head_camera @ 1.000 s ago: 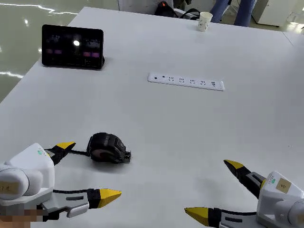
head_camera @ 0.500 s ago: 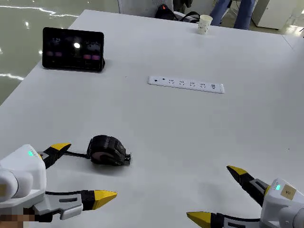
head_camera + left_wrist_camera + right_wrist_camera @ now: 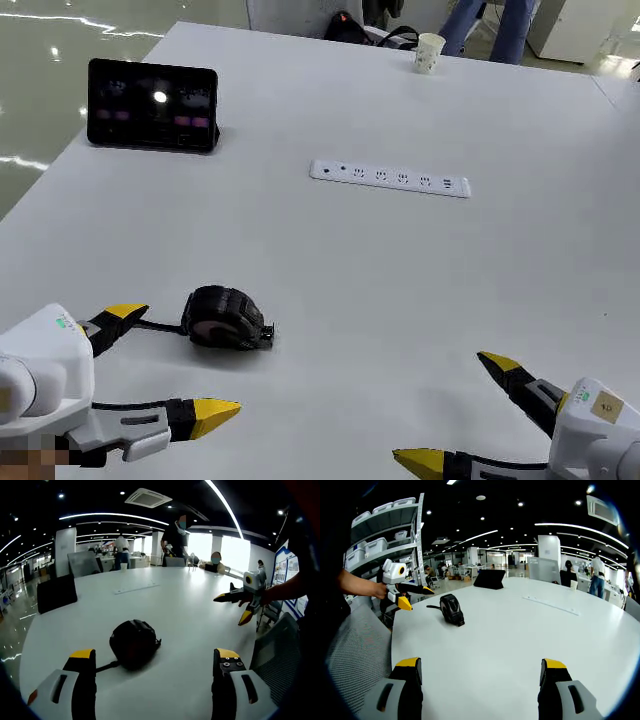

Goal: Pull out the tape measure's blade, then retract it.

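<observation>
Tape measure (image 3: 224,318): black, lying on the white table (image 3: 400,280), blade tucked in, well apart from the power strip (image 3: 390,178), down and left of it.
Left claw (image 3: 176,360): wide open, holding nothing, farther down-left of the power strip.
Right claw (image 3: 452,410): wide open, holding nothing, far below the power strip.

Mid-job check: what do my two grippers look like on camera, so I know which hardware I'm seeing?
The two match in build. The left gripper and the right gripper each have a rounded white plastic body and two long black fingers ending in pointed yellow tips. A small green light glows on the left body, and the right body carries a small tan sticker. The gripper views show white finger bases with dark slots.
</observation>
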### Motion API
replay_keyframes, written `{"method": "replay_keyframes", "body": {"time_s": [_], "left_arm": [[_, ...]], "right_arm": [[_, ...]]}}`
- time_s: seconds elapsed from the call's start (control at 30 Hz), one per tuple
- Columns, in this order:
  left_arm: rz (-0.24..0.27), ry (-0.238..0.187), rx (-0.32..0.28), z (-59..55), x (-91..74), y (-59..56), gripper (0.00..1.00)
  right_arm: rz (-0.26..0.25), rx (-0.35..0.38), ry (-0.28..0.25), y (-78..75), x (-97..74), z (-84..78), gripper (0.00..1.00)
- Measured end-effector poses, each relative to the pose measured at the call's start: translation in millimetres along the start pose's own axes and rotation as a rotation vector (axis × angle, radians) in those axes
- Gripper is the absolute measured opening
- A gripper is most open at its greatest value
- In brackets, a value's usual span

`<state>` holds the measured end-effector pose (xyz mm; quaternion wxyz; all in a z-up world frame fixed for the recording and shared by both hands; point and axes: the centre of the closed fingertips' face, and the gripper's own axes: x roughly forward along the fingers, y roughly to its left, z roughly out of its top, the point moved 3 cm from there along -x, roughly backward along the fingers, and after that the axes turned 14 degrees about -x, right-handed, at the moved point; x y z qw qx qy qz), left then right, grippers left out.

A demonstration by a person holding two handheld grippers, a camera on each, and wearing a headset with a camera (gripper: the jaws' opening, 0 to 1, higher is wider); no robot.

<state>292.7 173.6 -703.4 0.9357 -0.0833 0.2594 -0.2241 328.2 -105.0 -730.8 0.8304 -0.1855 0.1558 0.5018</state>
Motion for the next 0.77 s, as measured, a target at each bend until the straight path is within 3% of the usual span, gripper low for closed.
{"method": "replay_keyframes", "body": {"time_s": [0.77], "left_arm": [[-0.021, -0.014, -0.031, 2.6, -0.6, 1.3, 0.99]], "right_arm": [[-0.005, 0.005, -0.004, -1.5, -2.9, 0.7, 0.99]]}}
